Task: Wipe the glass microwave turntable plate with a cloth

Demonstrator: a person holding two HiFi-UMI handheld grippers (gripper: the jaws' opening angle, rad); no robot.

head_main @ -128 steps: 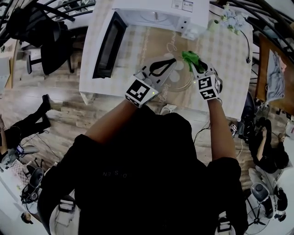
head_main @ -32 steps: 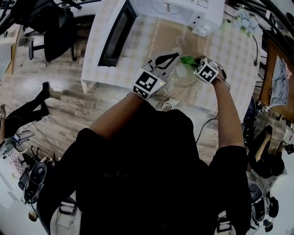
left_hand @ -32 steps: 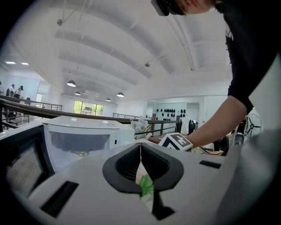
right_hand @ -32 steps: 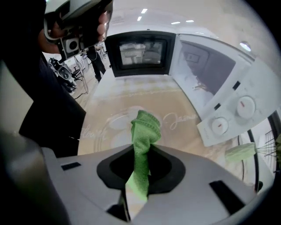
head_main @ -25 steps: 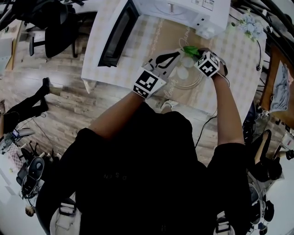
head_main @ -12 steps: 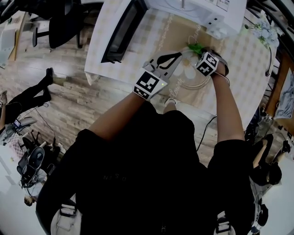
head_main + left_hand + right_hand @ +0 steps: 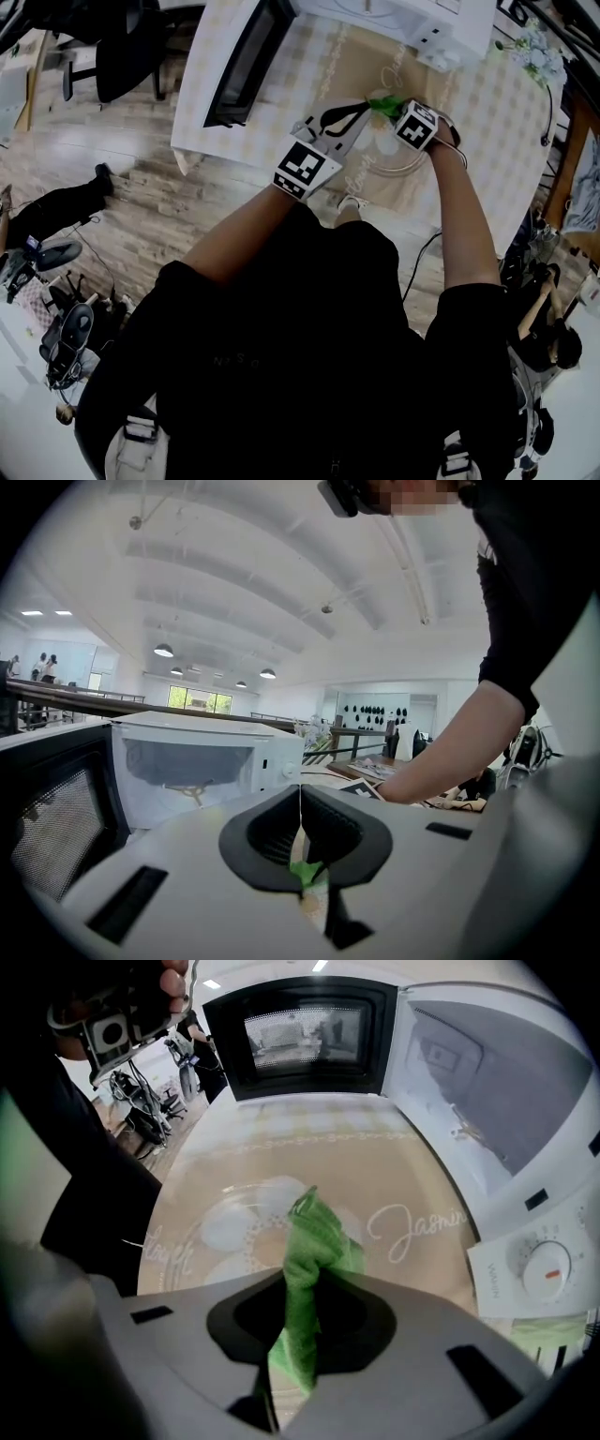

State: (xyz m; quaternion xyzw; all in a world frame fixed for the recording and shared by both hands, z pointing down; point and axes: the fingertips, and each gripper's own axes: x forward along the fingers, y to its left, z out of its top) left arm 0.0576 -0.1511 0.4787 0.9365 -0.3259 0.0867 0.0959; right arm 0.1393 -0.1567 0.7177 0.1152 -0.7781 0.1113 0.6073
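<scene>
Pale and checked, the table (image 7: 487, 103) carries the whole job. Nearest, the right gripper (image 7: 298, 1283) is clamped on a bunched green cloth (image 7: 317, 1237), whose free end pokes forward over the glass plate (image 7: 187, 1232) lying flat on the table, likely so it can be dragged across the glass. The left gripper (image 7: 300, 794) has its jaws pressed together with nothing clearly between them. It sits close beside the cloth, perhaps ready to steady the plate. Beyond stands the microwave (image 7: 497, 1091) with its door (image 7: 300, 1026) open; neither crowds the plate. Flowers (image 7: 534, 52) sit at the far corner.
</scene>
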